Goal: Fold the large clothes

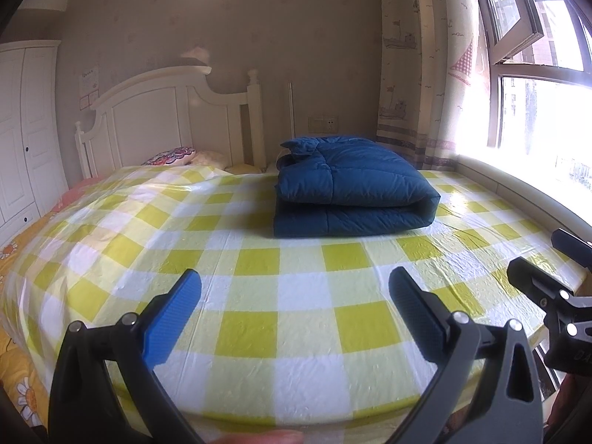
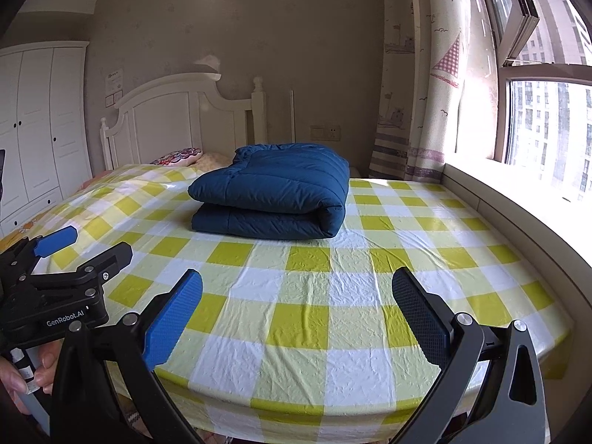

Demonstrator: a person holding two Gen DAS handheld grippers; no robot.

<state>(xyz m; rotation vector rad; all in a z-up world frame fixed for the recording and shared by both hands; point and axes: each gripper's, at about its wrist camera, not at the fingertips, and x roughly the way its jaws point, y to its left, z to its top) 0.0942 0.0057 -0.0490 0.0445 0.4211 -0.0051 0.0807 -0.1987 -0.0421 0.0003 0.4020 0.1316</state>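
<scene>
Right wrist view: the right gripper (image 2: 296, 318) is spread wide and empty, like the left gripper (image 1: 294, 314); ahead lies the folded jacket (image 2: 273, 192) on a checked sheet (image 2: 333, 296), pillow (image 2: 177, 157) possibly beyond.

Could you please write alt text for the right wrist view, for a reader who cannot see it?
A folded dark blue padded garment lies on a bed covered in a yellow-and-white checked sheet. The open right gripper hovers empty in the foreground, with the left gripper at the left edge. A white headboard and sunlit window stand behind.
</scene>
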